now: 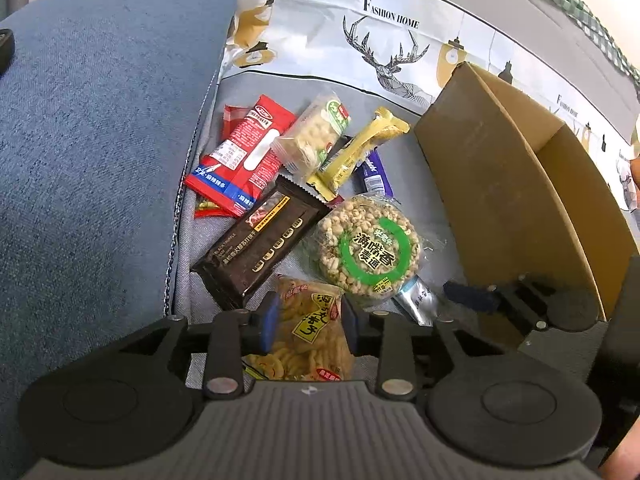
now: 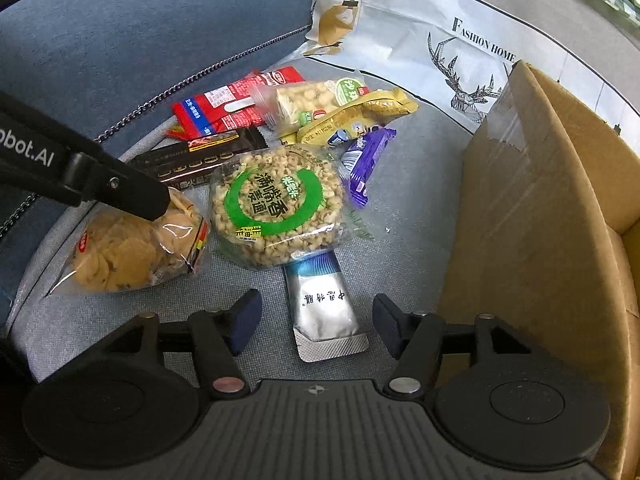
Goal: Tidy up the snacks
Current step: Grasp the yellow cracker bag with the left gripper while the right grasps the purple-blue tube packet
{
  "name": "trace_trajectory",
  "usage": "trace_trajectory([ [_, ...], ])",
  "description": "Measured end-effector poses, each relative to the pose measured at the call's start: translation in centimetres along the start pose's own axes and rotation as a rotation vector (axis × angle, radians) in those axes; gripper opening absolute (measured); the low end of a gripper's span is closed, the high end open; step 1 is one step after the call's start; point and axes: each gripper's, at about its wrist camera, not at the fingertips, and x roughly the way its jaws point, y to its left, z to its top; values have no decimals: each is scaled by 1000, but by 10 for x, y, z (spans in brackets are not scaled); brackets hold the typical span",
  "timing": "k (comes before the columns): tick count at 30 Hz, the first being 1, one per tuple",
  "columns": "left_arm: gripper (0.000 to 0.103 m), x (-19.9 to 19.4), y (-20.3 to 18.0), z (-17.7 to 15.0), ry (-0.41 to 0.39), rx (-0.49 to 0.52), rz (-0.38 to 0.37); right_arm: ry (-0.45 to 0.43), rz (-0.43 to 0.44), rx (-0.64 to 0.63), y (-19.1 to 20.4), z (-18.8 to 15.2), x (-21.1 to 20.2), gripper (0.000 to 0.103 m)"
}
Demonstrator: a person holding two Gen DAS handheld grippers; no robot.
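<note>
A blue cushion (image 1: 100,160) borders a grey sofa seat (image 2: 408,208). Behind lies a sheet (image 1: 384,28) printed "FASHION HOME" with a deer. A cardboard box (image 2: 540,208) stands at the right. The snacks are heaped on the seat: a round puffed cake (image 2: 276,204) with a green ring label, a black "BLACK TRUFFLE" pack (image 1: 260,240), a red pack (image 1: 240,156). The left gripper (image 1: 308,324) pinches a crisp bag (image 2: 132,248). The right gripper (image 2: 316,324), spread, straddles a silver sachet (image 2: 326,312) without touching.
</note>
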Motion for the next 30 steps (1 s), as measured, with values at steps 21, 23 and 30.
trace_trajectory([
  [21, 58, -6, -6, -2, -13, -1, 28, -109, 184, -3, 2, -23, -49, 18],
  [23, 58, -4, -9, -2, -11, 12, 34, -133, 151, -21, 2, -24, -46, 39],
  [30, 59, -1, -5, -1, -4, 14, 35, -101, 17, 27, -5, -12, -3, 67],
])
